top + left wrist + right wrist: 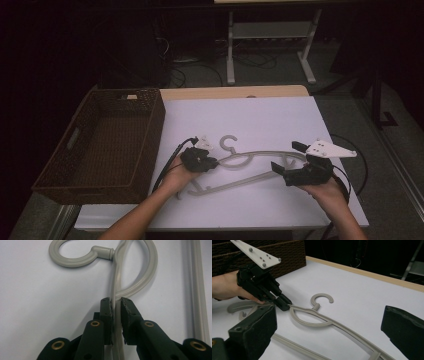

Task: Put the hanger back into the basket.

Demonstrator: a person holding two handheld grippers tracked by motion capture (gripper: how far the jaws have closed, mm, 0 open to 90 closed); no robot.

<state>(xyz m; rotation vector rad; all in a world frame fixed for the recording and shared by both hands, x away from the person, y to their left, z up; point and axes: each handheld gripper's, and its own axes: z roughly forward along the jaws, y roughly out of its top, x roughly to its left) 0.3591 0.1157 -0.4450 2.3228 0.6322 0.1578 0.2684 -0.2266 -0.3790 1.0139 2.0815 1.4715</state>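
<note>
Left gripper view: left gripper [115,305] clamped on hanger [117,287] arm; right gripper [329,325] wide open, empty; judged next: close on far arm, lift toward basket [150,125].

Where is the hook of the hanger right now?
In the high view the hook lies flat on the white table, near the middle, just right of the left gripper, which is shut on the hanger; the basket sits farther left.
</note>
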